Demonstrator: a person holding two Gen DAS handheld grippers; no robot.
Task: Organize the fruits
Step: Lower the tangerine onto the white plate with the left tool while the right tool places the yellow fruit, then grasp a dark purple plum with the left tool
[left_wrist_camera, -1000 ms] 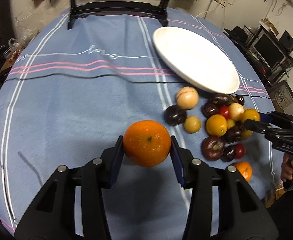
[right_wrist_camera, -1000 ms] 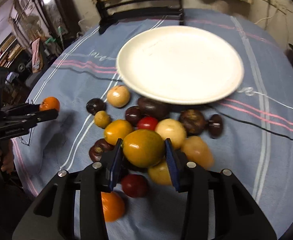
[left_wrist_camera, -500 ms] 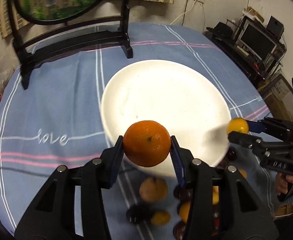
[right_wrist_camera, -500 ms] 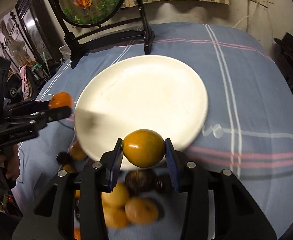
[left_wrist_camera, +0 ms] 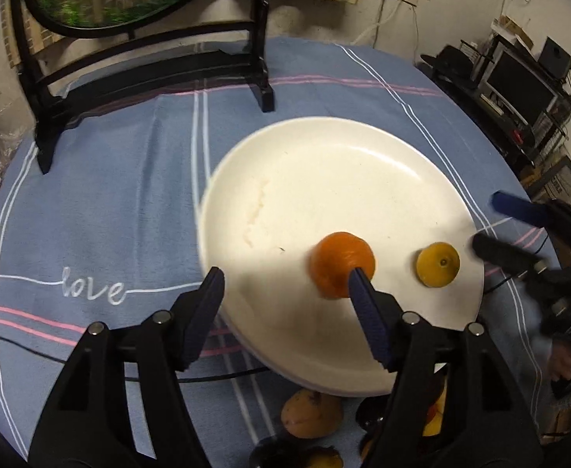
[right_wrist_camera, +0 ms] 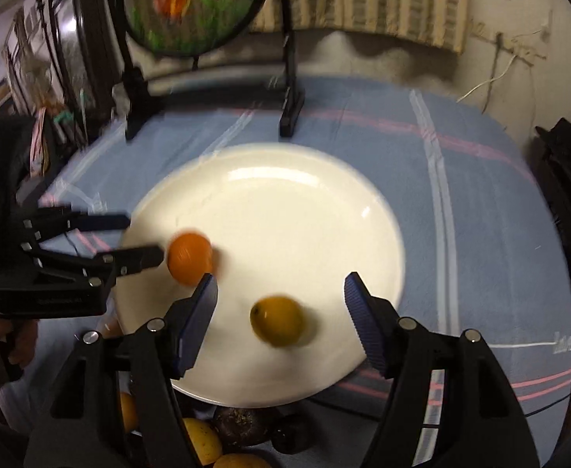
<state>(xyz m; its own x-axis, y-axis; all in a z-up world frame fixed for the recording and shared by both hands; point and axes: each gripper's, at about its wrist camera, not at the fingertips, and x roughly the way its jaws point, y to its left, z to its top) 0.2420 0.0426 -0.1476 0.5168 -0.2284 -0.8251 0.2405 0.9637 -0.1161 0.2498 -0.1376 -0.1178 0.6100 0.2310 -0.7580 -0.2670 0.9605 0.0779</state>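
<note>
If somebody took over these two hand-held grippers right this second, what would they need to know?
Left hand-held gripper: jaws opening, nothing gripped; the orange lies on the white plate.
Right hand-held gripper: jaws opening, nothing gripped; the yellow fruit lies on the plate too.
Done: two fruits on the plate.
Left: the remaining fruits on the blue tablecloth, at the plate's near edge.

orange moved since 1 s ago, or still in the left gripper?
Yes. The orange has left the left gripper, whose jaws are opening, and now sits on the white plate, beside the yellow fruit. A second ago it was over bare tablecloth.
</note>
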